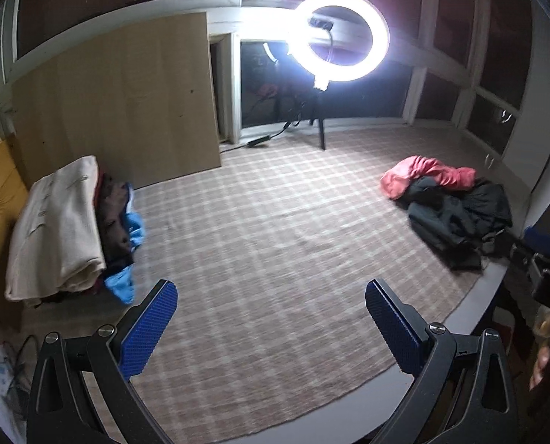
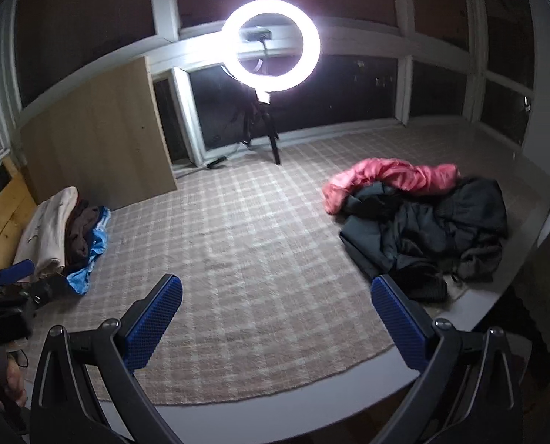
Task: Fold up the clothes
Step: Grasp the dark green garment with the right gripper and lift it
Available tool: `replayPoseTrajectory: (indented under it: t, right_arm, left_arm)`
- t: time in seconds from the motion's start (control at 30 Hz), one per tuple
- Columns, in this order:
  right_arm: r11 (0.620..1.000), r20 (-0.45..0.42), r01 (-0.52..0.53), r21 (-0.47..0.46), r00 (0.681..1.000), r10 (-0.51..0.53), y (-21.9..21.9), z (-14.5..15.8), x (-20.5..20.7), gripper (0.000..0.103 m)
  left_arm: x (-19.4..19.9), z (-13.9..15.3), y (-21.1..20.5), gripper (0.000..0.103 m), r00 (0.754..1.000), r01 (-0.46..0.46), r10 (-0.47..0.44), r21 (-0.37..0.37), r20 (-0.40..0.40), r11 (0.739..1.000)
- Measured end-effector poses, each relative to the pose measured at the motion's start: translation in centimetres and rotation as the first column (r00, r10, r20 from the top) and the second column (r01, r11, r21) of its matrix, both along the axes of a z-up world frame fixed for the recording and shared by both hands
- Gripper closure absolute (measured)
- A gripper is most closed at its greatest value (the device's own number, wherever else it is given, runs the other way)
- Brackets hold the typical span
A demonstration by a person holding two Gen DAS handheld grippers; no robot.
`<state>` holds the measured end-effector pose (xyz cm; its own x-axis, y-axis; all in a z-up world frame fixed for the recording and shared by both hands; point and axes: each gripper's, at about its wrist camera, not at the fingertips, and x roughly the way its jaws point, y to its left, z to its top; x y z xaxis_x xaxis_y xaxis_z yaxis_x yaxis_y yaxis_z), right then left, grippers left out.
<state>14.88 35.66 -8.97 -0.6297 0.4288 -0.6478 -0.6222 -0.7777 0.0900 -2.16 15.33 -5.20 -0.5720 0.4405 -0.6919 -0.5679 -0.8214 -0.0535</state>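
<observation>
You were between garments, by the look of it; your left gripper (image 1: pixel 271 318) and right gripper (image 2: pixel 277 314) both hung released and empty above the bare middle of the checked rug (image 2: pixel 267 244); the next move called for reaching right to the unfolded heap, where a pink garment (image 2: pixel 389 177) lay crumpled against dark jackets (image 2: pixel 434 222), tangled and bulky; the folded stack (image 1: pixel 71 229) stood well apart at the left, cream uppermost.

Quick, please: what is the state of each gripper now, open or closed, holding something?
Left gripper: open, holding nothing.
Right gripper: open, holding nothing.
</observation>
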Motion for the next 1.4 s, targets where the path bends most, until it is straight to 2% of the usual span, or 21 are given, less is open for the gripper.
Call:
replayPoseTrajectory:
  t: [0.17,0.27,0.43,0.57,0.7,0.83,0.97,1.07,1.17,1.2,1.23,1.27,1.37,1.4]
  right_arm:
    - [0.998,0.066,0.047,0.032,0.997,-0.049,3.1,-0.9,1.7,0.000]
    - [0.997,0.081,0.071,0.041,0.994,-0.074,6.1,-1.1,3.3,0.000]
    - [0.986,0.040,0.154,0.068,0.987,-0.157,14.6,-0.5,8.2,0.000]
    - [0.972,0.037,0.235,0.009,0.971,-0.235,23.6,-1.2,11.9,0.000]
    - [0.957,0.079,0.270,-0.109,0.962,-0.262,32.4,-4.7,14.1,0.000]
    - [0.952,0.141,0.269,-0.148,0.958,-0.249,38.4,-8.4,13.4,0.000]
    - [0.974,0.246,0.209,-0.091,0.952,-0.182,41.8,-11.7,10.5,0.000]
    - [0.980,0.289,0.150,-0.133,0.952,-0.106,43.6,-14.3,8.4,0.000]
    - [0.974,0.285,0.084,-0.208,0.958,-0.022,44.7,-15.9,6.5,0.001]
    - [0.975,0.272,0.060,-0.215,0.962,0.001,45.0,-15.8,6.0,0.005]
    - [0.975,0.257,0.039,-0.220,0.966,0.019,45.1,-15.5,5.6,0.027]
    - [0.973,0.233,0.022,-0.229,0.972,0.033,45.4,-14.9,5.5,0.042]
    - [0.956,0.125,-0.055,-0.290,0.988,0.095,47.3,-11.9,5.3,0.056]
    - [0.949,0.099,-0.060,-0.308,0.991,0.095,48.2,-10.9,5.3,0.057]
  left_arm:
    - [-0.2,-0.2,1.3,0.001,1.000,-0.012,0.012,-0.016,-0.010,1.000]
    - [-0.7,-0.5,2.6,0.001,0.999,-0.029,0.029,-0.005,0.024,1.000]
    - [-1.7,-0.8,5.7,0.001,0.994,-0.077,0.075,0.027,0.081,0.997]
    - [-2.1,0.0,9.9,0.001,0.989,-0.127,0.125,0.026,0.074,0.992]
    - [-2.3,1.5,15.3,0.001,0.991,-0.125,0.123,0.021,0.057,0.992]
    - [-2.1,1.8,20.3,0.001,0.991,-0.115,0.115,-0.003,0.071,0.993]
    - [-1.9,0.9,24.0,0.001,0.990,-0.102,0.108,-0.057,0.096,0.993]
    - [-2.2,-0.3,26.6,0.001,0.987,-0.089,0.102,-0.103,0.123,0.991]
    - [-2.5,-1.0,28.7,0.001,0.986,-0.066,0.082,-0.116,0.145,0.991]
    - [-2.5,-1.0,29.4,0.001,0.987,-0.057,0.073,-0.118,0.143,0.991]
    - [-2.6,-1.0,30.2,0.001,0.988,-0.047,0.064,-0.120,0.139,0.992]
    - [-2.5,-1.1,30.9,0.001,0.990,-0.035,0.051,-0.124,0.135,0.992]
    - [-2.6,-1.4,32.3,0.001,0.991,-0.015,0.033,-0.139,0.126,0.990]
    - [-2.7,-1.5,32.4,0.001,0.991,-0.016,0.034,-0.136,0.128,0.991]
